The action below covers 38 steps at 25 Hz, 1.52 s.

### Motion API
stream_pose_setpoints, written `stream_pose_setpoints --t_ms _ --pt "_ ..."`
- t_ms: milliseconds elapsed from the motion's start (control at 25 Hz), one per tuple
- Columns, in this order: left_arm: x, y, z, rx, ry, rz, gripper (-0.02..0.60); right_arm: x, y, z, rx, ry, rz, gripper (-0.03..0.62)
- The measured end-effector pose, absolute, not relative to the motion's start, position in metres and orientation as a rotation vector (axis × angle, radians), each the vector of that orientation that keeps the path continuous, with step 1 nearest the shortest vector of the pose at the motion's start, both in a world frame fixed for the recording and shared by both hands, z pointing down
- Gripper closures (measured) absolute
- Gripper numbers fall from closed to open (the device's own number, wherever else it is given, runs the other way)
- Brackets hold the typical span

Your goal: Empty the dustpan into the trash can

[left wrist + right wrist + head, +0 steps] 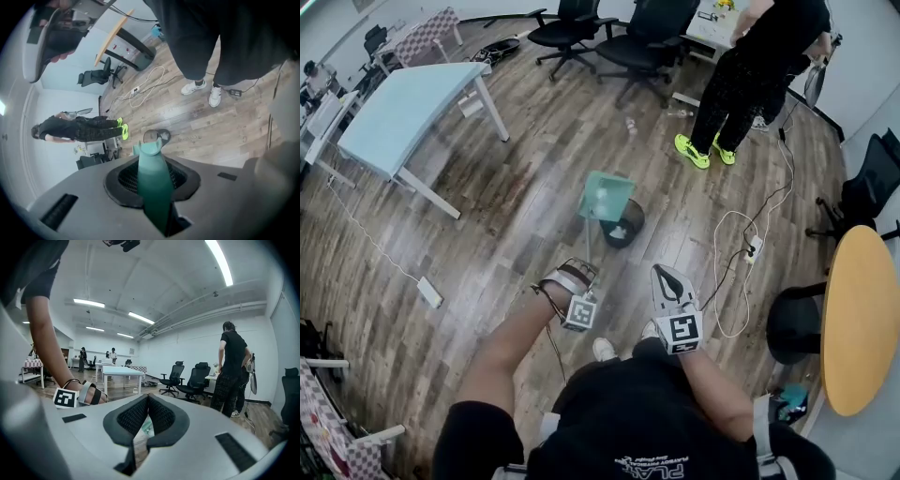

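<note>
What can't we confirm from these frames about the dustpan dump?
Debris left in the dustpan: head view, too small to tell.
Contents of the trash can: head view, the pan overlaps it; the white bits are too small to identify.
Pan and can in the left gripper view: the dustpan handle blocks nearly all of both.
Right gripper view: the shut right gripper fills the middle; only a pale teal sliver shows, unidentifiable.

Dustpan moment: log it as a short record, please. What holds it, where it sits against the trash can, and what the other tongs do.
holder: left tongs, shut on the handle
dustpan: teal, pan end by the trash can's rim
trash can: dark, round, on the wood floor, white scraps inside
right tongs: shut, empty, apart from the dustpan
</note>
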<state>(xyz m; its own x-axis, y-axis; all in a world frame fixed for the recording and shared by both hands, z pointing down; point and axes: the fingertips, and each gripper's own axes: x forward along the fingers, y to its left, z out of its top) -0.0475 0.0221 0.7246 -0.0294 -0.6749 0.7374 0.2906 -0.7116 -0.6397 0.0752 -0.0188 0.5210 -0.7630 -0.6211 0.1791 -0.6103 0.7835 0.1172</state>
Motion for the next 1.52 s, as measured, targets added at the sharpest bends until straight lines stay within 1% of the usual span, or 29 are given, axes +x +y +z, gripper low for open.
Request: stream_pose_setpoints --t_ms 280,520,880,1080,1520 --pt "-0.037 0.032 0.747 -1.496 0.192 -1.863 0.485 0.081 -0.024 0.518 0.930 -2.798 -0.074 0.569" --pt "-0.026 0.028 0.754 -1.437 0.128 -1.903 0.485 0.095 -0.026 0.516 0.905 -2.818 -0.063 0.569" --pt "-0.018 0.035 0.775 -1.245 -0.096 -1.896 0.482 0.118 -0.033 0.520 0.894 -2.835 -0.028 0.569" --pt "-0.013 0.034 0.770 -1.139 -0.227 -1.913 0.469 0.124 -0.034 0.521 0.892 -2.855 0.000 0.569" --pt "0.007 0.025 0.762 -1.134 -0.217 -1.937 0.471 0.152 -0.041 0.525 0.913 -2.862 0.017 0.569"
